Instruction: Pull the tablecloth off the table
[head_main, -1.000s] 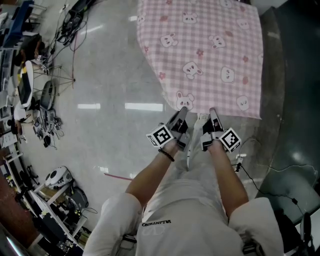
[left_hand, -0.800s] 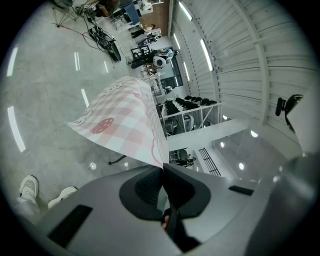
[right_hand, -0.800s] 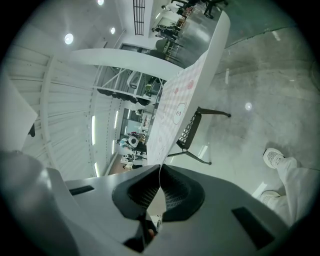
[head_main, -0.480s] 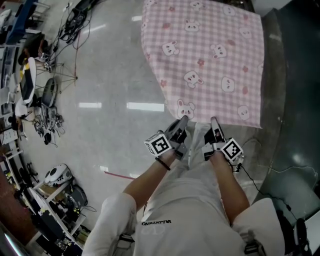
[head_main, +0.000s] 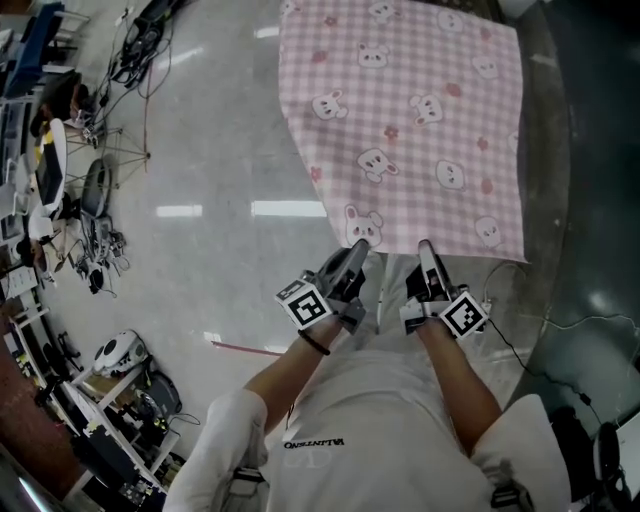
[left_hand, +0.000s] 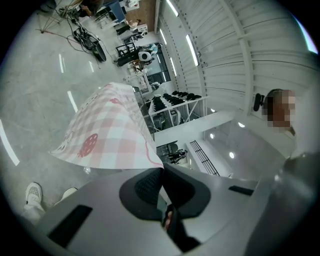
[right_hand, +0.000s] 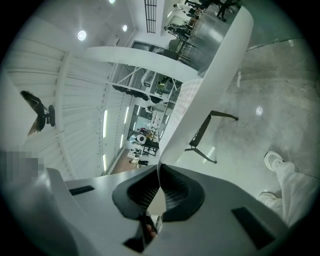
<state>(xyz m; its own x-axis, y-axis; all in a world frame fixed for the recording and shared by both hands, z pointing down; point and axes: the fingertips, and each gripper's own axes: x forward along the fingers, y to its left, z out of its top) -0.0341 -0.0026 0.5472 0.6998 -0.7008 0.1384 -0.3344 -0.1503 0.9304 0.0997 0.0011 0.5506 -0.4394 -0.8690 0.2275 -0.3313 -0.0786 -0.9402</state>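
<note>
Pinching the near hem of pink checked tablecloth (head_main: 410, 130) with both grippers, side by side and close together. Reading left gripper (head_main: 354, 258) as clamped on the hem by the bunny-print corner. Confirmed in left gripper view: pads (left_hand: 145, 185) pressed together, fabric edge coming out at the tips and fanning away to the left. Reading right gripper (head_main: 426, 256) as clamped too, just to the right on the same hem. Confirmed in right gripper view: thin cloth edge caught between closed pads (right_hand: 175, 192), running up and away as a pale strip.

Seeing cloth stretched out flat ahead of the person, over glossy grey floor (head_main: 200, 200) on its left side, with darker surface (head_main: 570, 200) along its right side and far end cut off by top of frame. Can't tell from head view what carries the far end.

Noting black-framed leg (right_hand: 205, 135) standing on the floor beside the strip in right gripper view, and white shoe (right_hand: 274, 161) at lower right. Noting cables and gear (head_main: 80, 180) piled at far left, well apart from cloth.
</note>
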